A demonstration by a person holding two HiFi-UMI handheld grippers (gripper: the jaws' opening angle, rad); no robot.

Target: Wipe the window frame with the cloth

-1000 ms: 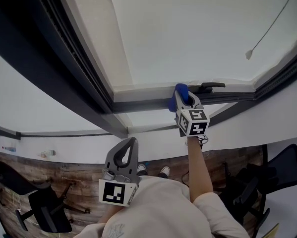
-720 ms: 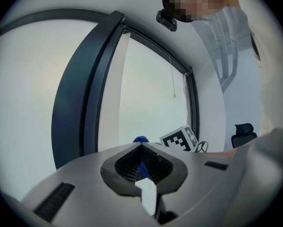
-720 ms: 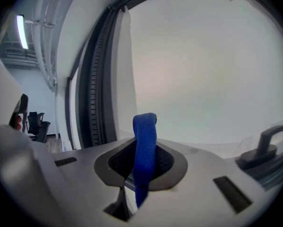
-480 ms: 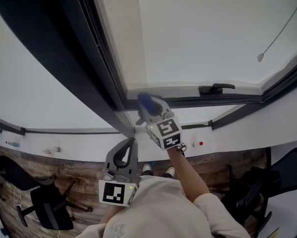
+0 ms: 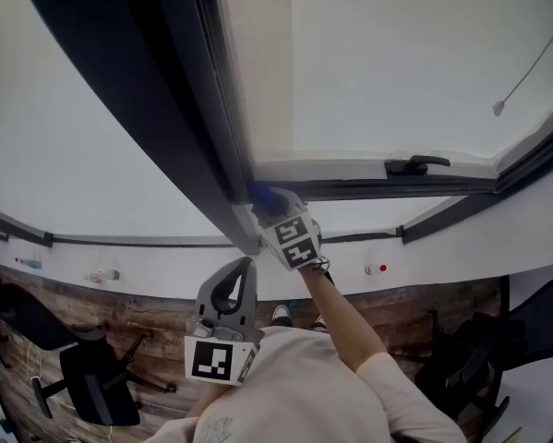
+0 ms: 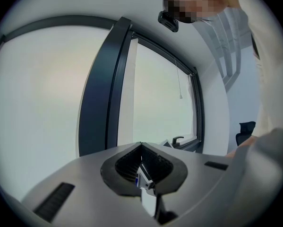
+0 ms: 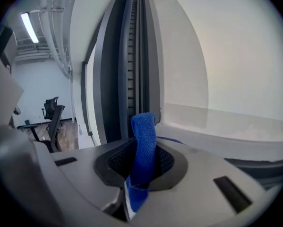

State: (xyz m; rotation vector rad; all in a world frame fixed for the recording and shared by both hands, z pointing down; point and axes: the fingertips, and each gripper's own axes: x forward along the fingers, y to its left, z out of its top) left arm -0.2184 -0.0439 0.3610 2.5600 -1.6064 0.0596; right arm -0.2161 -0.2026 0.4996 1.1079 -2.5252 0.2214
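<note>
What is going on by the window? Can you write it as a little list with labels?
place: corner of the dark window frame
cloth: blue cloth, up at that corner
right gripper: fingers shut on the cloth
left gripper: fingers together, holding nothing, held low, away from the frame
window handle: further right along the frame

left gripper (image 5: 246,266): we record a grey moulded shell, black ribbed jaw lining, black slots on top.
left marker cube (image 5: 219,359): white faces, black square pattern.
right gripper (image 5: 265,199): we find the same grey shell and black ribbed lining.
right marker cube (image 5: 293,241): white, black squares on two faces.
top (image 5: 350,409): pale beige; we note the right sleeve (image 5: 391,377) ends part-way up the arm.
shoes (image 5: 281,314): pale toes.
</note>
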